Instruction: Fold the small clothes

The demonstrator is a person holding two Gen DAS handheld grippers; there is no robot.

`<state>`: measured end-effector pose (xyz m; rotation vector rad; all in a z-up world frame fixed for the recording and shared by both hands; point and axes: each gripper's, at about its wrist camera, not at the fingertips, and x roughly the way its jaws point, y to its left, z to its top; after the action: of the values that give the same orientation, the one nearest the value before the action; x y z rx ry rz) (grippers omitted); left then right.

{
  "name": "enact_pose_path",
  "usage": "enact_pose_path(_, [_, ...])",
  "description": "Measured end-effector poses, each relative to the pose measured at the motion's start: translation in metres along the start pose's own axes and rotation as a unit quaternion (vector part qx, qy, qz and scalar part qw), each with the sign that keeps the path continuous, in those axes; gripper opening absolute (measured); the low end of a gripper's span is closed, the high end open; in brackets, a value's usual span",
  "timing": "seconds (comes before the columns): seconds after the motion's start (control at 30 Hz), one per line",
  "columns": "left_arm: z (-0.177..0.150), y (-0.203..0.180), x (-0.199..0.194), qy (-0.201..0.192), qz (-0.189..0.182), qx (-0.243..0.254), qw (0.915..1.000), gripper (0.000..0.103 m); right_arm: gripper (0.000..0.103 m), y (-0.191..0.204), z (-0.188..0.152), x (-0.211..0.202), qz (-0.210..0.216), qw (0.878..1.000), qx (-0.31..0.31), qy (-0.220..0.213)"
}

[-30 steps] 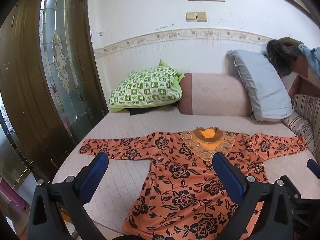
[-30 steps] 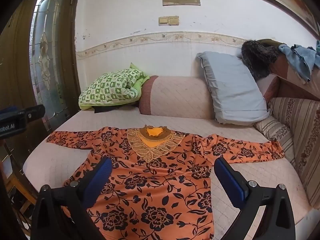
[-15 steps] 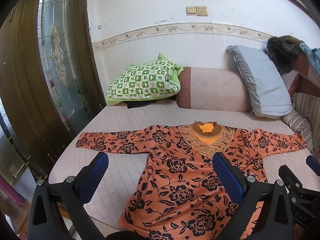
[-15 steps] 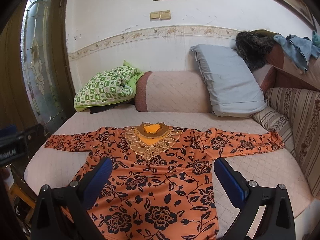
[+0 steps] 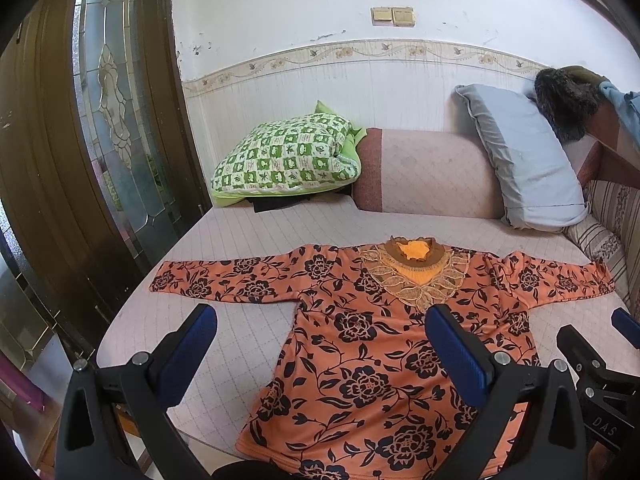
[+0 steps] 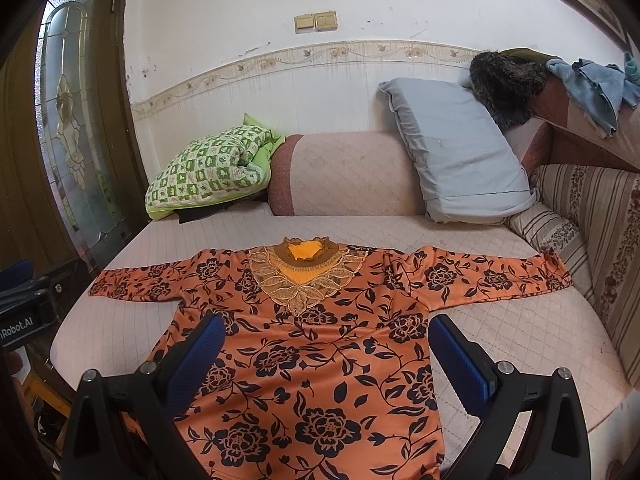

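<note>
Orange floral top (image 5: pixel 372 364) (image 6: pixel 316 356), 1 pc, lies flat face-up on the quilted bed (image 5: pixel 256 236) (image 6: pixel 500 324), both sleeves spread out to 9 and 3 o'clock, gold lace collar (image 5: pixel 416 280) (image 6: pixel 304 276) toward 12, hem toward 6 at the bed's near edge. Nothing lies on top of it.

2 grippers, both above the hem end, neither touching fabric. Left gripper (image 5: pixel 320 332): fingers wide apart, empty, blue pads (image 5: pixel 188 354). Right gripper (image 6: pixel 326 340): same, fingers wide, empty, pads (image 6: pixel 460 364) over the lower body of the top. In the left wrist view the right gripper shows at approx 4 o'clock.

Around, at 12 behind the top: 1 pink bolster (image 5: pixel 428 172) (image 6: pixel 344 176) along the wall. 1 green check pillow (image 5: pixel 288 156) (image 6: pixel 208 168) at 10–11, w/ sth dark tucked under it. 1 grey pillow (image 5: pixel 520 156) (image 6: pixel 456 148) leaning at 1–2. Dark furry item (image 6: pixel 504 84) above it, blue cloth (image 6: pixel 592 84) draped at 2. Striped cushion (image 6: pixel 592 240) at 3, its edge just beside the sleeve cuff. Glass-panel door (image 5: pixel 112 120) at 9.
</note>
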<state>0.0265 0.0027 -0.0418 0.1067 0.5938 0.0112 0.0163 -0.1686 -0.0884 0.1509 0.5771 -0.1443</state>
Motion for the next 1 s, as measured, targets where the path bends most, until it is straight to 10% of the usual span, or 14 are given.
enact_pose_path(1.0, [-0.003,-0.009,0.010,0.012,0.002,0.018,0.9998,0.103,0.103,-0.003,-0.002,0.012,-0.002,1.000,0.007,0.019])
